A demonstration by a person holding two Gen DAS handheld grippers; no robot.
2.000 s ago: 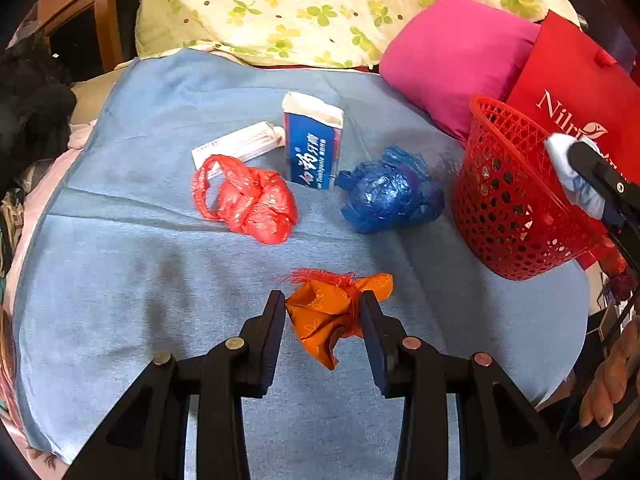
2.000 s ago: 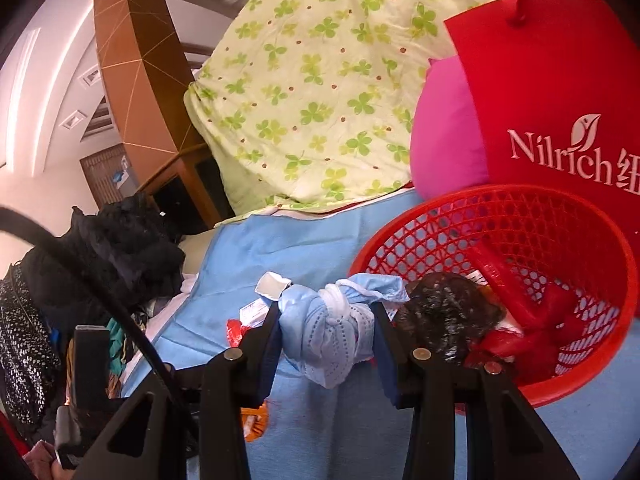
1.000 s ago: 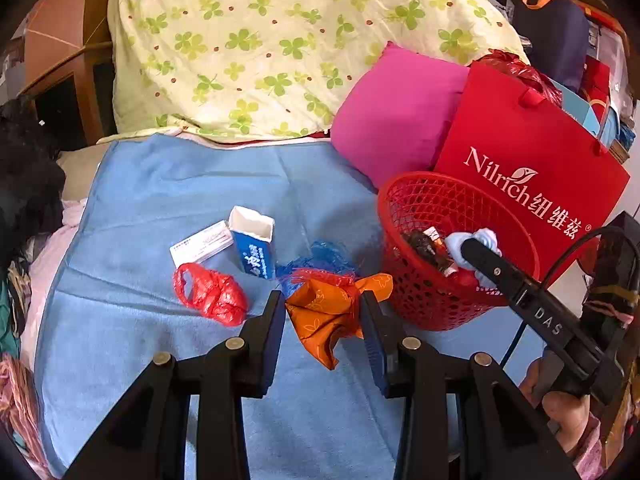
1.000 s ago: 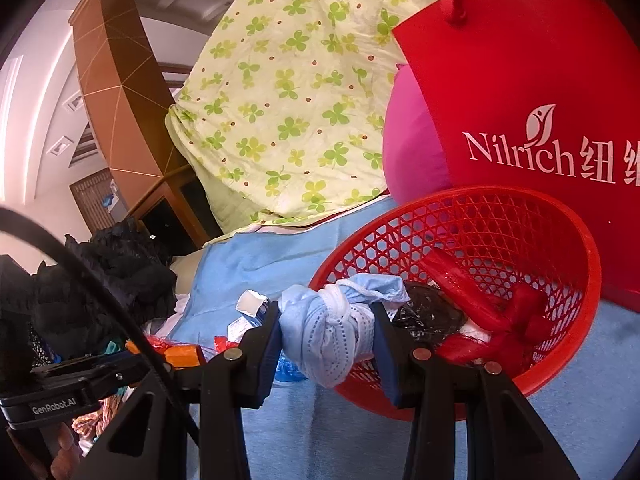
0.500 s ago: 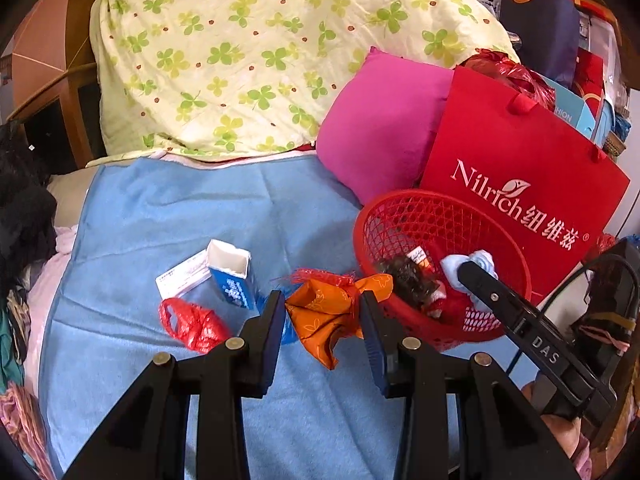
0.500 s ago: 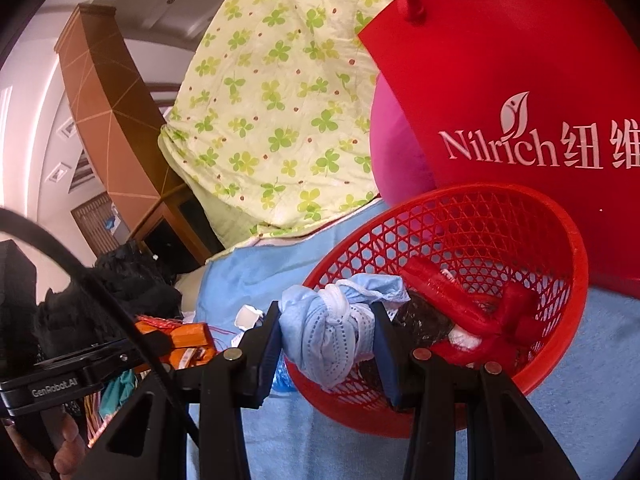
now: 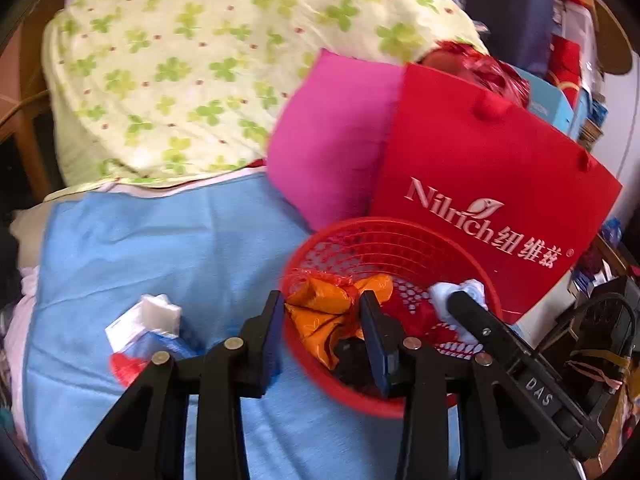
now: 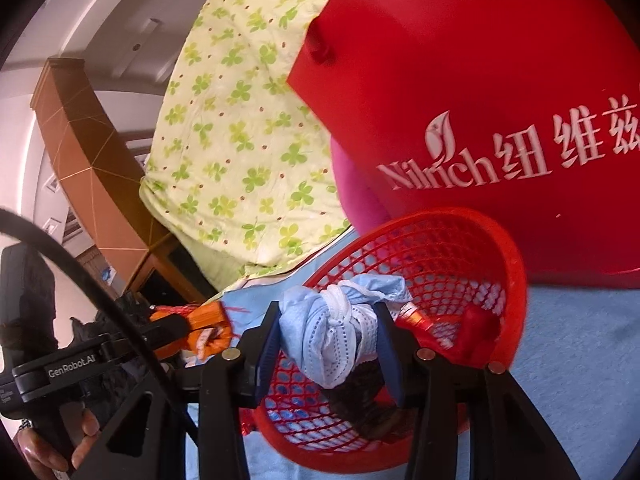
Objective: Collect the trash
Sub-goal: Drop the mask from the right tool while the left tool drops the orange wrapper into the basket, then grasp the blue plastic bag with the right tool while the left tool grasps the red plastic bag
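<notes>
My left gripper (image 7: 322,306) holds a crumpled orange wrapper (image 7: 320,320) just over the near left rim of the red mesh basket (image 7: 384,224). Its jaws are opening, and the wrapper still sits between the pads. My right gripper (image 8: 326,314) holds a knotted light blue face mask (image 8: 324,336) above the basket (image 8: 516,280). Its jaws are opening too, with the mask still caught between them. In the left wrist view the right gripper's tip and the mask (image 7: 456,292) reach in over the right rim. A black bag (image 8: 360,396) and red wrappers (image 8: 472,324) lie inside.
A blue and white box (image 7: 160,332) and a red plastic bag (image 7: 124,364) lie on the blue cloth (image 7: 160,240) left of the basket. A red paper bag (image 7: 480,168), a pink pillow (image 7: 332,140) and a clover quilt (image 7: 200,60) stand behind. A hand (image 8: 84,440) grips the left tool.
Both grippers have moved over the basket, the left from the cloth to the basket's rim with the orange wrapper. The right gripper has rolled, and its fingers stand slightly wider around the mask.
</notes>
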